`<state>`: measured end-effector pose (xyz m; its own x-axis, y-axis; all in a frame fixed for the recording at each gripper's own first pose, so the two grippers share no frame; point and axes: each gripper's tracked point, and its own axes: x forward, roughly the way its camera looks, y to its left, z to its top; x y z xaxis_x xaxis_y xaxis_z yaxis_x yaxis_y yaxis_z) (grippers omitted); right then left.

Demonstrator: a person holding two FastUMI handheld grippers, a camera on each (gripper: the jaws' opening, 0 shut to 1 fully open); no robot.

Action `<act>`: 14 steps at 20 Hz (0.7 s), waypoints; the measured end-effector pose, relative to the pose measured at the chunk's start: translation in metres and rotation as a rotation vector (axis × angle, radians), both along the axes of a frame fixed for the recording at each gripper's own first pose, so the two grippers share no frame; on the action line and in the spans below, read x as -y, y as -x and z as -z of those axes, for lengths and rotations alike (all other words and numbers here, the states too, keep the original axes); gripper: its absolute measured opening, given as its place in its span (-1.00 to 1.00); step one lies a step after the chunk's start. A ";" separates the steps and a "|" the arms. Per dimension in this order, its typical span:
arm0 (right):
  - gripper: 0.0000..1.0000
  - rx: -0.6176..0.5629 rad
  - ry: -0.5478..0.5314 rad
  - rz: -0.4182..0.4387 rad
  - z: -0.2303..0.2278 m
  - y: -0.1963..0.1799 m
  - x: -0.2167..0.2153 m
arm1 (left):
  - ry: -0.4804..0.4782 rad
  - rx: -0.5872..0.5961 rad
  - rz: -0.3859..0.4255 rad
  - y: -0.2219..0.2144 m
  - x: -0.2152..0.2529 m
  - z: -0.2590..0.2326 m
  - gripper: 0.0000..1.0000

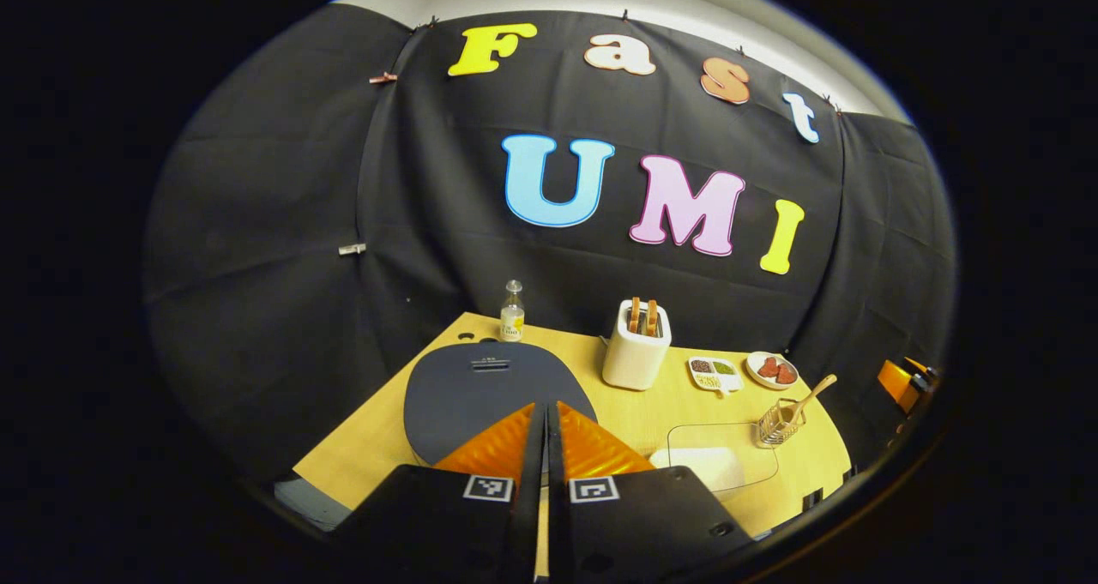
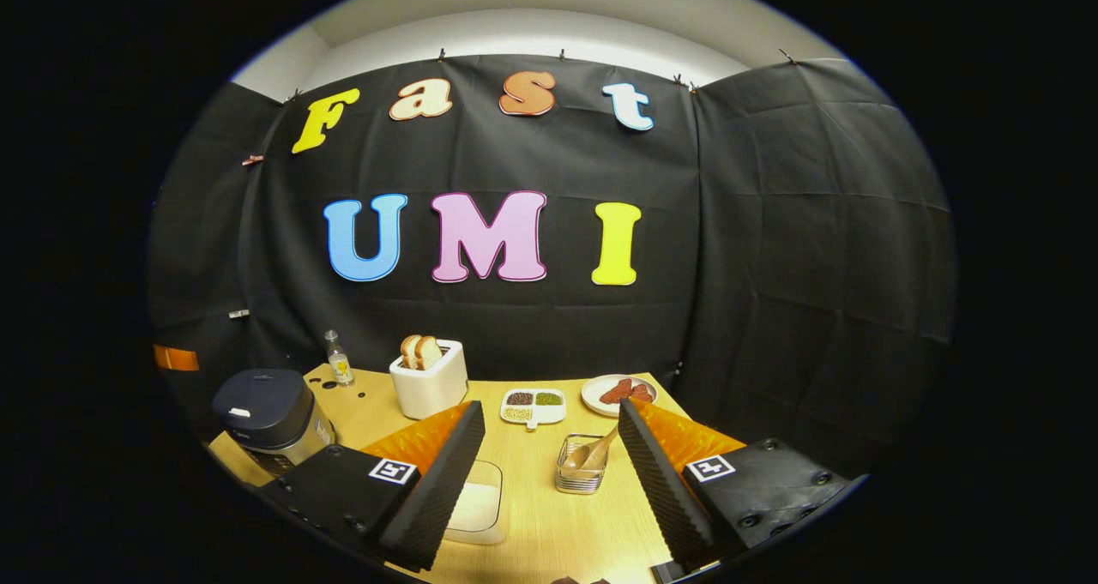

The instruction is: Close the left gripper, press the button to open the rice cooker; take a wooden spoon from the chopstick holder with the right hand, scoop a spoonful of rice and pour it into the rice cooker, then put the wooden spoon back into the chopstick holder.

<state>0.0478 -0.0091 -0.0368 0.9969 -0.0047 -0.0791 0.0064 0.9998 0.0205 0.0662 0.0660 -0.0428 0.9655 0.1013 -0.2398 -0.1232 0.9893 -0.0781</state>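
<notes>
Left gripper (image 1: 546,412): fingers pressing together, hanging over rice cooker (image 1: 493,395), lid down, prob. lining up for button (image 1: 490,365). Right gripper (image 2: 549,447): fingers standing wide apart, facing chopstick holder (image 2: 582,474) w/ wooden spoon (image 2: 592,455), ready for pickup. Rice container (image 2: 474,507) sitting near-left of holder.

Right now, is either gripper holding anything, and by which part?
Nothing is held. The left gripper is shut on nothing above the rice cooker; the right gripper is open, and the wooden spoon sits in its holder.
</notes>
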 end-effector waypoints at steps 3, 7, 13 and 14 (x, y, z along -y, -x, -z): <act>0.96 -0.002 0.000 -0.015 0.003 -0.014 -0.001 | 0.068 -0.044 -0.016 -0.015 -0.007 0.020 -0.87; 0.96 -0.017 -0.008 -0.033 0.009 -0.029 -0.003 | 0.085 -0.094 -0.043 -0.033 -0.019 0.046 -0.89; 0.96 -0.045 -0.021 -0.044 0.019 -0.040 -0.003 | 0.077 -0.188 -0.071 -0.055 -0.032 0.080 -0.89; 0.96 -0.046 -0.020 -0.043 0.020 -0.042 -0.003 | 0.084 -0.199 -0.072 -0.057 -0.032 0.085 -0.89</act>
